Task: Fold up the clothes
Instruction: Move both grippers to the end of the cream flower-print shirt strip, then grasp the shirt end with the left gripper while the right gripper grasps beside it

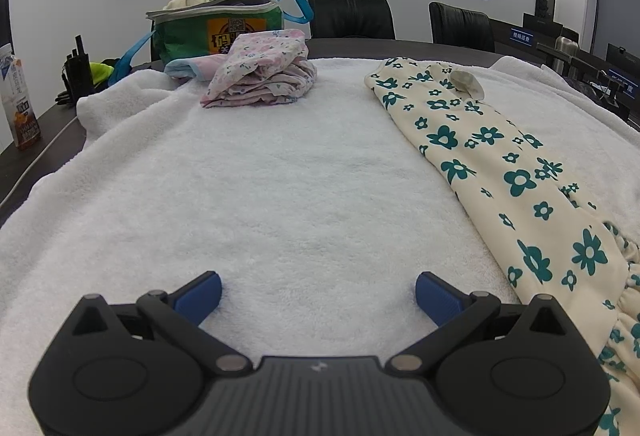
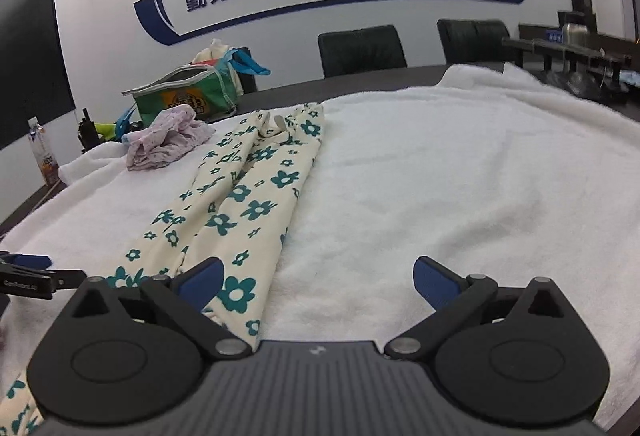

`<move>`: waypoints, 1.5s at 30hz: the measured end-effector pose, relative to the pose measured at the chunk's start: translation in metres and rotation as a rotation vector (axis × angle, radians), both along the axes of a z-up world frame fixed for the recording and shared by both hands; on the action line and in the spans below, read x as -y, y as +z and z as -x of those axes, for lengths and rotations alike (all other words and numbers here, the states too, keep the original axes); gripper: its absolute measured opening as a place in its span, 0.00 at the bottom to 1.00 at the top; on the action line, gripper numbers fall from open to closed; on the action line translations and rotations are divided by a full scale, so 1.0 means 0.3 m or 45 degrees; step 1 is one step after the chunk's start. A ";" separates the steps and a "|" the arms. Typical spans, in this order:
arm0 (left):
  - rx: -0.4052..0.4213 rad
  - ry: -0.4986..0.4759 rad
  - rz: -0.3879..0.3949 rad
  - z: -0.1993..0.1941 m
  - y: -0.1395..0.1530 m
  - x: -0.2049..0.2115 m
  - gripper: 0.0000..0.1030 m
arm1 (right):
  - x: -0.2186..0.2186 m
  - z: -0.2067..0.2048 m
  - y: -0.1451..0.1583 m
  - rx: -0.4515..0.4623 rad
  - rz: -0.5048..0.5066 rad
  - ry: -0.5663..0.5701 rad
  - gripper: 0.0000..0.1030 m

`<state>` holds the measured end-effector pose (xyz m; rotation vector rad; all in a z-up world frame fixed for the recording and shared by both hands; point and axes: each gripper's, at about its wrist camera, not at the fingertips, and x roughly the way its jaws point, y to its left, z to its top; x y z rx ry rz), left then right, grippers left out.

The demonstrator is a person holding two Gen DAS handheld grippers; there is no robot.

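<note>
Cream trousers with teal flowers (image 1: 492, 156) lie stretched lengthwise on the white towel (image 1: 280, 176), legs pointing away; the right wrist view shows the trousers (image 2: 240, 196) left of centre. My left gripper (image 1: 318, 296) is open above bare towel, to the left of the trousers and apart from them. My right gripper (image 2: 318, 282) is open too, its left finger over the trousers' near edge, holding nothing. The left gripper (image 2: 24, 272) shows at the left edge of the right wrist view. A crumpled pink floral garment (image 1: 260, 76) lies at the towel's far side.
A green bag (image 1: 216, 28) with blue handles and cloth inside stands behind the pink garment. A carton (image 1: 18, 100) and black radios (image 1: 76, 72) sit at the far left on the dark table. Black chairs (image 1: 352, 16) line the far edge. Towel (image 2: 460, 176) spreads right of the trousers.
</note>
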<state>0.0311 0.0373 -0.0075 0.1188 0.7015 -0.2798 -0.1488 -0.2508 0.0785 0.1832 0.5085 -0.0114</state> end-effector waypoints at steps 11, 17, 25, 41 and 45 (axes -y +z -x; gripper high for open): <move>-0.024 -0.320 0.342 0.366 0.114 0.020 0.84 | -0.054 0.206 0.008 0.088 0.126 0.487 0.99; -0.067 -0.445 0.265 0.510 0.038 0.118 0.83 | -0.116 0.334 -0.014 0.157 0.229 0.790 0.99; 0.086 -0.726 0.098 0.578 -0.009 0.168 0.83 | -0.177 0.365 -0.060 0.173 0.362 0.946 0.99; 0.058 -1.065 -0.121 0.550 0.015 0.159 0.43 | -0.192 0.314 -0.076 0.115 0.333 1.107 0.13; -0.049 -1.095 -0.035 0.496 0.074 0.181 0.18 | -0.154 0.268 -0.048 0.053 0.199 1.158 0.08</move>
